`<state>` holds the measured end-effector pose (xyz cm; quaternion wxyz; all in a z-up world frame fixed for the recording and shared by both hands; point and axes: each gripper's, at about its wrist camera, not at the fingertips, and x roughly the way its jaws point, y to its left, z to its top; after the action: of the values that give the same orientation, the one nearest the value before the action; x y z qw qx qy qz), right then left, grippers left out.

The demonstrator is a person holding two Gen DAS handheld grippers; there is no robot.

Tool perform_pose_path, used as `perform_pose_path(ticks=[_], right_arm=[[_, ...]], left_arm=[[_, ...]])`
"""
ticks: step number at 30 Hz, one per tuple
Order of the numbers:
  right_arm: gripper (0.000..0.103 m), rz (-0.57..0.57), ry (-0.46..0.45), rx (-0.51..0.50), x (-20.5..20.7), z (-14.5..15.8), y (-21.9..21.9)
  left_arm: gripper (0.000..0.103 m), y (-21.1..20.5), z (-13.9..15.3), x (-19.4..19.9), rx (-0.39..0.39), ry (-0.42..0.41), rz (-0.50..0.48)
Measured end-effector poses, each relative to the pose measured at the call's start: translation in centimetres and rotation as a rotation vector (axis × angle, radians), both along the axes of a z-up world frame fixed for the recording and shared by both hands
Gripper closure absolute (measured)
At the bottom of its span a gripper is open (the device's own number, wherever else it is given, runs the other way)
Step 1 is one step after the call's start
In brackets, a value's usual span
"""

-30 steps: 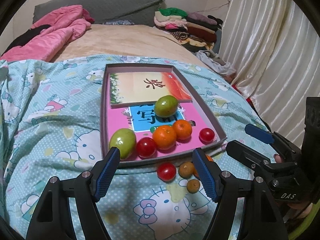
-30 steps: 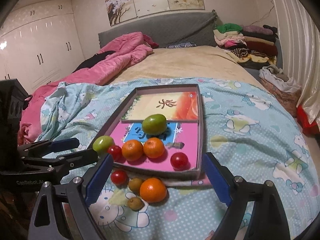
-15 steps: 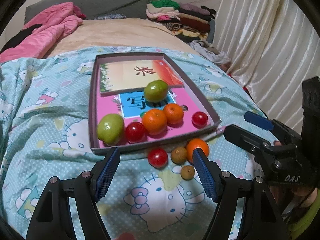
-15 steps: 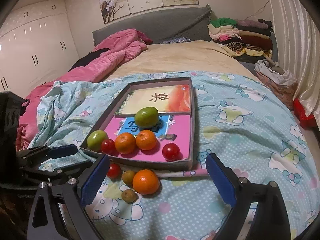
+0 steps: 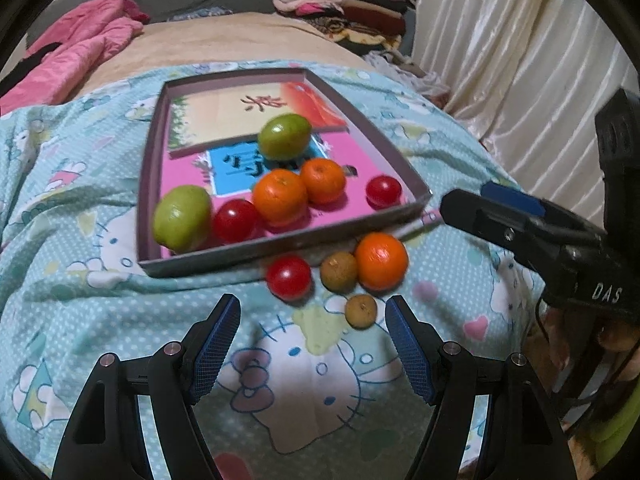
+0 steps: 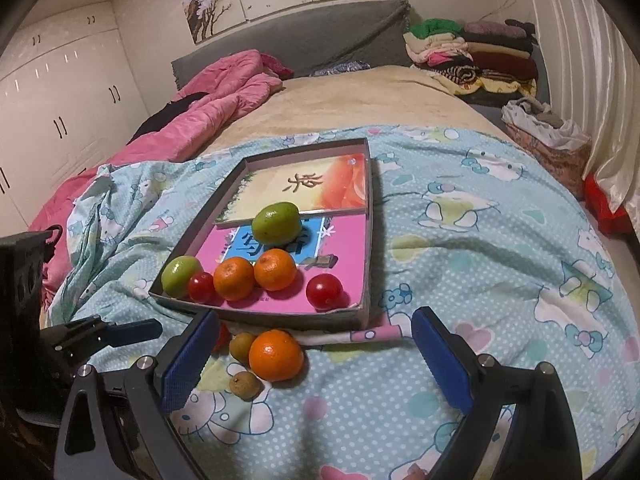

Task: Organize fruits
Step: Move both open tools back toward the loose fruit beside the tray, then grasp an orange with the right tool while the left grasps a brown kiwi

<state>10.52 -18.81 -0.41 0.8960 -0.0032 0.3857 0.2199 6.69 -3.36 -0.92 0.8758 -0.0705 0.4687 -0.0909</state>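
Jaws wide on both sides, nothing between the pads. Left gripper above the cartoon-print blanket, just short of the loose fruit. Right gripper likewise agape, hovering, loose orange in front of the gap, no contact.

Shallow box tray on the blanket, printed cards lining the floor. Inside: large green fruit mid-tray; second green fruit in the near-left corner; red tomato touching it on the right; two oranges side by side and touching; another red tomato apart, near the right wall.

Outside, just beside the near wall: red tomato, brown round fruit touching the loose orange, smaller brown fruit nearest the left gripper's right finger. In the right wrist view the outside tomato mostly hidden behind the left finger.

Pink-and-white strip sticking out from under the tray's near-right corner. Pink quilt and beige bedcover behind, folded clothes stack at far right.
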Motion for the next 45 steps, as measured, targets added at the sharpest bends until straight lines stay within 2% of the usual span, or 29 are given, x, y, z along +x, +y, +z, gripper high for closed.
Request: perform_pose_path(ticks=[10, 13, 19, 22, 23, 26, 30, 38, 45], right_arm=[[0.006, 0.039, 0.075, -0.003, 0.6, -1.4, 0.5], [0.011, 0.058, 0.11, -0.005, 0.9, -2.0, 0.9], [0.028, 0.1, 0.196, -0.017, 1.5, -3.7, 1.7], [0.039, 0.128, 0.231, -0.043, 1.6, -4.5, 2.4], [0.045, 0.134, 0.238, -0.049, 1.6, -4.8, 2.6], [0.053, 0.154, 0.243, -0.055, 1.6, -5.2, 3.1], [0.062, 0.187, 0.24, -0.076, 1.6, -5.5, 3.9], [0.063, 0.213, 0.217, -0.103, 1.6, -5.6, 4.7], [0.064, 0.19, 0.202, -0.051, 1.7, -4.7, 3.5]], left_arm=[[0.027, -1.4, -1.6, 0.1, 0.001, 0.051, -0.058], [0.03, -1.5, -1.7, 0.0, -0.017, 0.054, -0.071], [0.041, -1.8, -2.4, 0.4, -0.013, 0.069, -0.09], [0.046, -2.1, -2.5, 0.4, -0.012, 0.06, -0.103], [0.047, -2.2, -2.5, 0.5, -0.015, 0.058, -0.108], [0.051, -2.4, -2.6, 0.6, -0.015, 0.054, -0.119], [0.053, -2.5, -2.6, 0.8, -0.023, 0.051, -0.126], [0.059, -2.9, -2.9, 1.4, -0.029, 0.048, -0.137], [0.066, -3.6, -3.4, 2.2, -0.019, 0.044, -0.154]])
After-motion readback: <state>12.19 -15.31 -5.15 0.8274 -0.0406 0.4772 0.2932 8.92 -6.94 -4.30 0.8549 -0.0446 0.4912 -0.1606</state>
